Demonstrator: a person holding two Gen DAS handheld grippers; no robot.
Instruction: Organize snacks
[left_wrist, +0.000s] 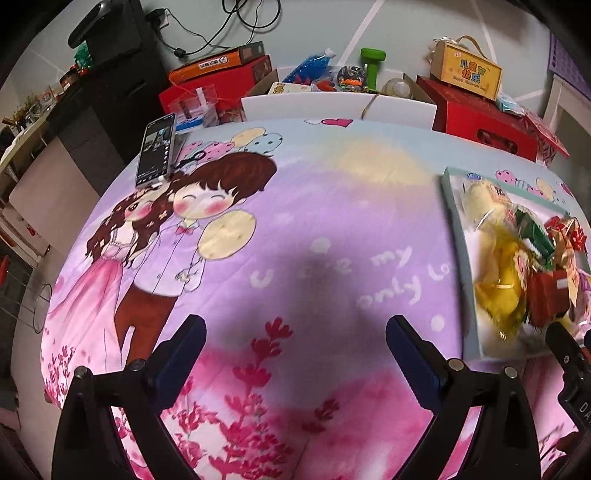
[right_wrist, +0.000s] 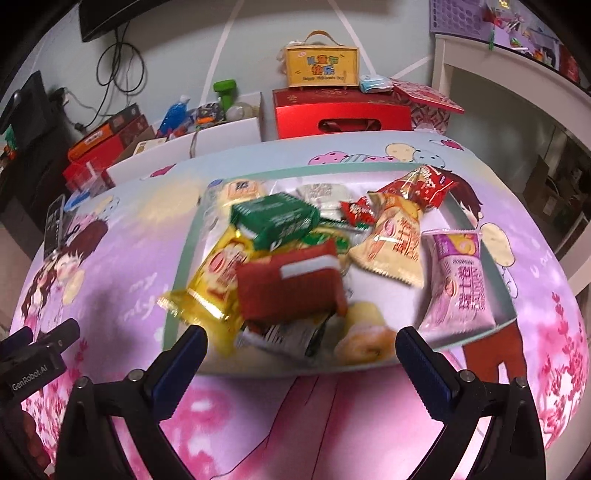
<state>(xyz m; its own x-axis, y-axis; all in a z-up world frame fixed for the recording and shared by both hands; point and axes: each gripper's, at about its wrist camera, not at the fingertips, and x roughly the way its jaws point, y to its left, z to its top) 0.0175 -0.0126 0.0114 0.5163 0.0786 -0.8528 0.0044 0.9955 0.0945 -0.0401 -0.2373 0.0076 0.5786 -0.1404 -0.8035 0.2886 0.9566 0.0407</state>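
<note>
A shallow pale-green tray (right_wrist: 183, 251) lies on the cartoon-print cloth, heaped with several snack packets. Among them are a yellow packet (right_wrist: 212, 280), a dark red packet (right_wrist: 291, 284), a green box-like packet (right_wrist: 275, 219), a cream triangular bag (right_wrist: 391, 245) and a pink-purple packet (right_wrist: 461, 280). My right gripper (right_wrist: 301, 354) stands open just before the tray's near edge, nothing between its fingers. The same tray (left_wrist: 456, 236) appears at the far right of the left wrist view. My left gripper (left_wrist: 295, 343) is open over bare cloth, left of the tray.
A phone (left_wrist: 156, 149) lies on the cloth at the far left. Behind the table stand a red gift box (right_wrist: 343, 112), a yellow carry box (right_wrist: 322, 66), a white carton (left_wrist: 336, 105) of odds and ends, and orange boxes (left_wrist: 218, 64). The cloth (left_wrist: 332, 206) left of the tray is bare.
</note>
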